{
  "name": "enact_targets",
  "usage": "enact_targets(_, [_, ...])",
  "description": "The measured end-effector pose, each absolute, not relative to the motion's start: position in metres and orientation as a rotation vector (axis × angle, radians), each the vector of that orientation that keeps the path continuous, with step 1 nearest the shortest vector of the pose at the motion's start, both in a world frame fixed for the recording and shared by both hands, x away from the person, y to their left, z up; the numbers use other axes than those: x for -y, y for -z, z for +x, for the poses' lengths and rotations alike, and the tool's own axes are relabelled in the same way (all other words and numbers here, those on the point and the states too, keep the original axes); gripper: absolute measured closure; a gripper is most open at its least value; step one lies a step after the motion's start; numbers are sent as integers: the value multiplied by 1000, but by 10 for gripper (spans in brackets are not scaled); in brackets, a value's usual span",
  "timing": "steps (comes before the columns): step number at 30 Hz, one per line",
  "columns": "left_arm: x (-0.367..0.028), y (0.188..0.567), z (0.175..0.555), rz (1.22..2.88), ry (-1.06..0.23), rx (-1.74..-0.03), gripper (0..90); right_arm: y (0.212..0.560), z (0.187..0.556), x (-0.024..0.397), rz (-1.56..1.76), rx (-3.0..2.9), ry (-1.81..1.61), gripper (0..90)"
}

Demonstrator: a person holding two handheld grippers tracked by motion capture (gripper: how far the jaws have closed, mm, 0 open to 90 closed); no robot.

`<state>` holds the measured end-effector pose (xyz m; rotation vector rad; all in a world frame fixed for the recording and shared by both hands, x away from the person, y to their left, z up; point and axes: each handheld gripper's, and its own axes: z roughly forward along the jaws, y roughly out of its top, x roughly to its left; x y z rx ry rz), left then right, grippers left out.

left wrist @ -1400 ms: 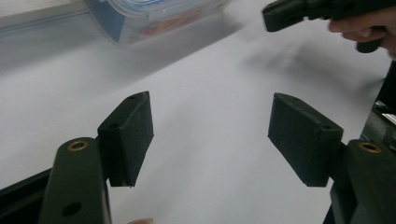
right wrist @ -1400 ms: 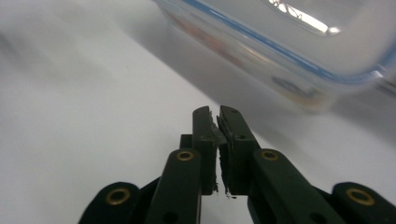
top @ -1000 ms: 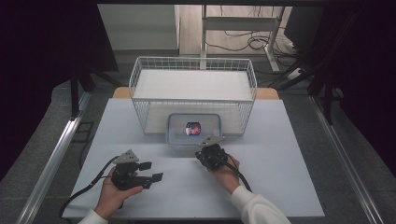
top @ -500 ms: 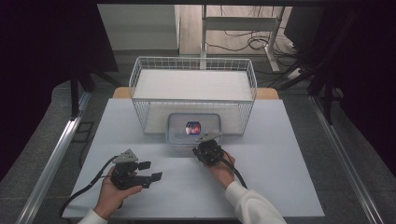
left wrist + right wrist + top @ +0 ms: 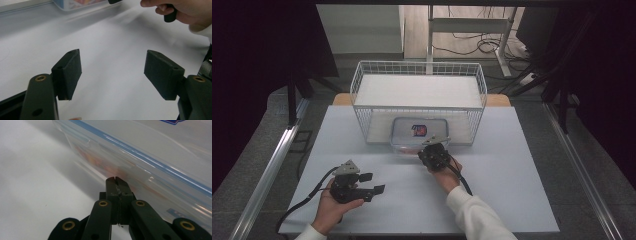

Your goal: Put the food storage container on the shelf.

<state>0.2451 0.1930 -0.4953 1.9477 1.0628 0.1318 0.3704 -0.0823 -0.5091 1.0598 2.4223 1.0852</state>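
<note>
Because the white table [image 5: 512, 200] carries everything in the scene, it is described first: it spans the high view, with a white wire basket [image 5: 362, 95] standing at its far edge. Just in front of the basket's near wall sits a clear plastic container [image 5: 407, 131] with a blue-edged lid and a red-and-blue label; something reddish shows through its side wall, too blurred to identify.

The right gripper [image 5: 432, 156] is at the container's near edge. In the right gripper view, the right gripper [image 5: 116, 179] has its jaws pressed fully together with nothing between them, the tips at or just short of the container wall; contact cannot be confirmed.

The left gripper [image 5: 374, 184] rests low over bare table, well apart from the container. In the left gripper view, the left gripper [image 5: 112, 72] has its jaws spread wide and empty.

Judged progress: early. The container appears closed, unlifted and outside the basket. Remaining work is probably to push, open or grasp it; no grip is established.
</note>
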Motion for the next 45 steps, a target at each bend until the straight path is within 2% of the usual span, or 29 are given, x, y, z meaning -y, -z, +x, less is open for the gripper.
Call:
enact_targets(21, [-194, 496, 246, 1948, -131, -1058, 297, 506, 413, 74, 1159, -2342, -1051, 888])
enact_targets(34, [-194, 495, 244, 1954, -137, -1058, 297, 509, 423, 69, 1191, -2330, -1064, 888])
enact_targets(39, [-195, 494, 245, 1938, -134, -1064, 297, 507, 416, 72, 1187, -2336, -1067, 888])
enact_targets(45, [-196, 493, 245, 1947, -159, -1065, 297, 491, 380, 90, 1049, -2417, -1088, 888])
